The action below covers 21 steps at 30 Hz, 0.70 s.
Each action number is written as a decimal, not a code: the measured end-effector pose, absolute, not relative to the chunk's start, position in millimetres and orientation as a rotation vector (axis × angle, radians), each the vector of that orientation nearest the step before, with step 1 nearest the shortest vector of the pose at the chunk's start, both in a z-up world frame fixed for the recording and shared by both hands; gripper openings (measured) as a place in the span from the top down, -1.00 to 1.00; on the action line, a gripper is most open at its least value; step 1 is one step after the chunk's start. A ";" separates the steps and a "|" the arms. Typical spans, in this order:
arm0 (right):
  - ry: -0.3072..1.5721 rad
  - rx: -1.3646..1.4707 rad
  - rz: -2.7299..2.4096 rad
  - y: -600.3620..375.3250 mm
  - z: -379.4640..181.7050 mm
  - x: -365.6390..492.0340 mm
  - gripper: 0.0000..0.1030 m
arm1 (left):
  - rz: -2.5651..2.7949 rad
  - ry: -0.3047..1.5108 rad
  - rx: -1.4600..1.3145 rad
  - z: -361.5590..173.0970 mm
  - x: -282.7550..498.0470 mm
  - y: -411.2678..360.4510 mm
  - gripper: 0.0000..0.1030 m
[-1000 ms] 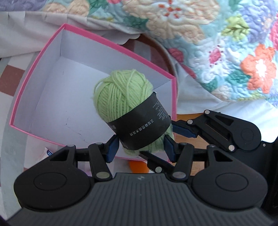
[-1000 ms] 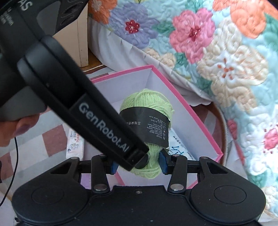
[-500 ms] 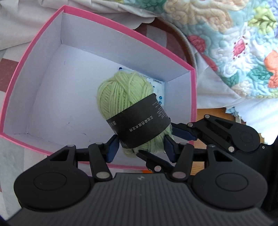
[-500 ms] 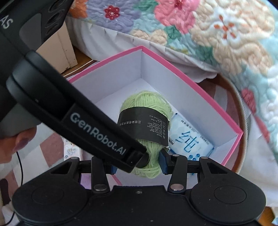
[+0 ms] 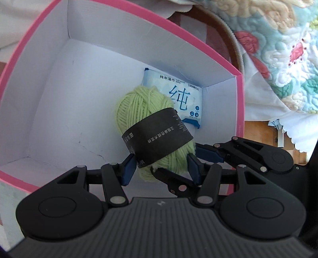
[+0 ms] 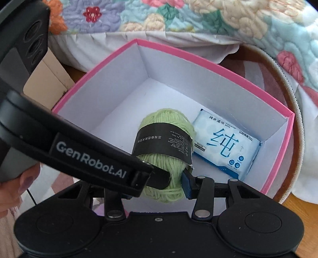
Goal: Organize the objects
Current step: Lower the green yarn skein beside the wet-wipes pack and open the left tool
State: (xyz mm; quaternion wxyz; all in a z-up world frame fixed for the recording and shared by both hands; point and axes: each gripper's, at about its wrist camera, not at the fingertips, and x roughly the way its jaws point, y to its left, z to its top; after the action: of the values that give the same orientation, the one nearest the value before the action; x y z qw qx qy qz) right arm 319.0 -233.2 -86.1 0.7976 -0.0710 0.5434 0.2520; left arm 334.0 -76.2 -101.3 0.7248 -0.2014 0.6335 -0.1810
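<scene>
Both tongs are clamped on one ball of light green yarn (image 5: 143,111), which hangs over the open inside of a pink-rimmed white box (image 5: 239,103).

In the left wrist view, the left tongs (image 5: 160,168) grip the lower end of the ball: one blue pad presses at its 8 o'clock side and the other at its 4 o'clock side. The right tongs (image 5: 200,153) reach in from 3 o'clock and bite the same end of the yarn. A black paper band (image 5: 159,139) with small white print wraps the middle of the ball.

In the right wrist view, the right tongs (image 6: 175,183) hold the yarn (image 6: 166,123) at its near end. One blue pad is plain at the 4 o'clock side; the other is hidden behind the black arm of the left tongs, which crosses in from 9 o'clock, so that contact is probably there but cannot be seen. Part of a hand (image 6: 14,188) shows at the frame's 8 o'clock edge.

A white and blue packet of wet wipes (image 6: 224,146) lies flat on the box floor in the corner at about 3 o'clock from the yarn. Whether the yarn touches the box floor cannot be told. A flowered quilt (image 6: 198,15) fills the scene at 12 o'clock beyond the box.
</scene>
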 end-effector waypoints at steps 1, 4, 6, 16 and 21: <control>1.168 -0.178 0.539 -230.9 -86.2 318.0 0.03 | -0.397 1.396 -0.465 -103.8 333.7 -75.5 -0.05; 1.182 -0.236 0.516 -227.6 -88.0 318.6 0.02 | -0.394 1.385 -0.500 -110.0 331.3 -77.5 -0.05; 1.192 -0.253 0.499 -227.1 -88.5 320.0 -0.04 | -0.396 1.382 -0.521 -112.9 330.2 -78.3 -0.05; 1.122 -0.323 0.415 -237.5 -75.2 305.0 -0.08 | -0.432 1.337 -0.523 -103.7 325.6 -71.4 -0.21; 1.071 -0.331 0.394 -239.0 -75.1 298.9 0.08 | -0.404 1.301 -0.479 -102.1 329.0 -67.6 -0.21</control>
State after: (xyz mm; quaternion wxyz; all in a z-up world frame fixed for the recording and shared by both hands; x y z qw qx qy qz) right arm 298.9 -239.0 -75.1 0.8288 -0.1560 0.5043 0.1856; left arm 329.0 -67.6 -102.1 0.7505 -0.2194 0.5953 -0.1850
